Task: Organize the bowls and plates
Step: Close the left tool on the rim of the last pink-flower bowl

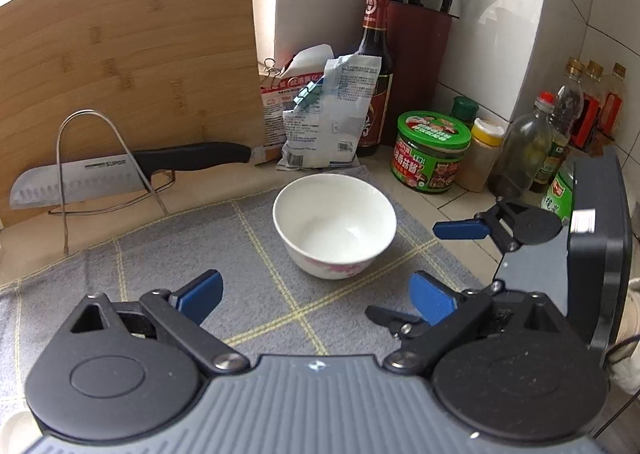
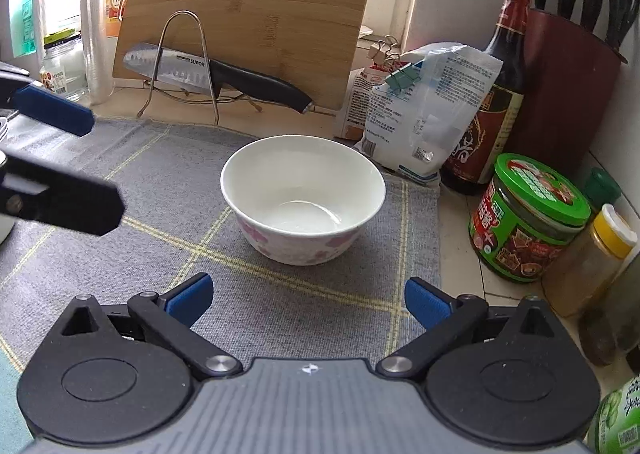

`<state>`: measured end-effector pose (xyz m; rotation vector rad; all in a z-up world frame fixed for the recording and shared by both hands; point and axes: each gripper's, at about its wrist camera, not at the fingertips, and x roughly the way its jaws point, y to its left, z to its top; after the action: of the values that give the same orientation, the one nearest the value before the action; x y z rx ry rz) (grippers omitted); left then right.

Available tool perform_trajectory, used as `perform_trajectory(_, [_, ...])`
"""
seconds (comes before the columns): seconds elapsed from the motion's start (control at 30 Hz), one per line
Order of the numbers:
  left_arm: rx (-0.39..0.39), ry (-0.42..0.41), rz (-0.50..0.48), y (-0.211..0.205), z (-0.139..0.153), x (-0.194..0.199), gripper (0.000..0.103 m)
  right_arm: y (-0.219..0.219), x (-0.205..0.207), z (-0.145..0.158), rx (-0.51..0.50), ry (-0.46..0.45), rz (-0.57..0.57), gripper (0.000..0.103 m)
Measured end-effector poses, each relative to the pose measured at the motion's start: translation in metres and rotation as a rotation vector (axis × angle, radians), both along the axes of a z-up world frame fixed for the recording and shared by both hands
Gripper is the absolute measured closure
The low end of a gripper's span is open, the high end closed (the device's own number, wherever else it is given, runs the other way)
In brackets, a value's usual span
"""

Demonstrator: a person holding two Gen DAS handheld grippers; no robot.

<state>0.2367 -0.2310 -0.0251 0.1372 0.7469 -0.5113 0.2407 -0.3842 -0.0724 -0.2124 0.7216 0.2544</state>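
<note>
Bowl: a round white ceramic bowl (image 2: pixel 303 198) with glossy walls and pink flowers on its outside stands upright and empty, just ahead of the right hand-held gripper (image 2: pixel 308 300) and ahead of the left hand-held gripper (image 1: pixel 316 296)
Left hand-held gripper: released, its blue-padded fingers (image 1: pixel 202 294) spread wide with nothing between them
Right hand-held gripper: released too, blue pads apart and holding nothing; in the left wrist view it sits to the right of the bowl
Mat: a grey woven cloth mat (image 2: pixel 168 174) with thin yellow check lines lies under the bowl and both grippers
Desk: pale tiled desk (image 2: pixel 460 246) shows to the right of the mat, white wall tiles behind
Beyond the bowl: a bamboo cutting board (image 1: pixel 132 54) leans upright, with a steel knife (image 1: pixel 120 174) with a black handle resting in a wire rack (image 1: pixel 96 170)
Right of the bowl: clipped plastic bags (image 2: pixel 432 114), a dark sauce bottle (image 2: pixel 496 94), a green-lidded jar (image 2: pixel 528 214) and a dark red knife block (image 2: pixel 568 94) crowd the corner
Open room: bare mat lies between the grippers and the bowl, and to its left
</note>
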Motion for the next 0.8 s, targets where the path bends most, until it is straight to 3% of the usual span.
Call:
perform_trajectory(0.13, [-0.009,0.007,-0.018,-0.020,-0.001,0.025,0.004,0.003,0.010,-0.004,-0.013,-0.020,0.027,0.000])
perform_trajectory(0.37, [-0.034,0.088,0.011,-0.038,-0.021,0.074,0.004,0.003,0.028,-0.009,0.006,-0.033,0.047,0.000])
perform_trajectory(0.8, [-0.012,0.158,-0.019,-0.066,-0.043,0.117,0.007,-0.008,0.048,-0.015,0.068,-0.040,0.072,0.000])
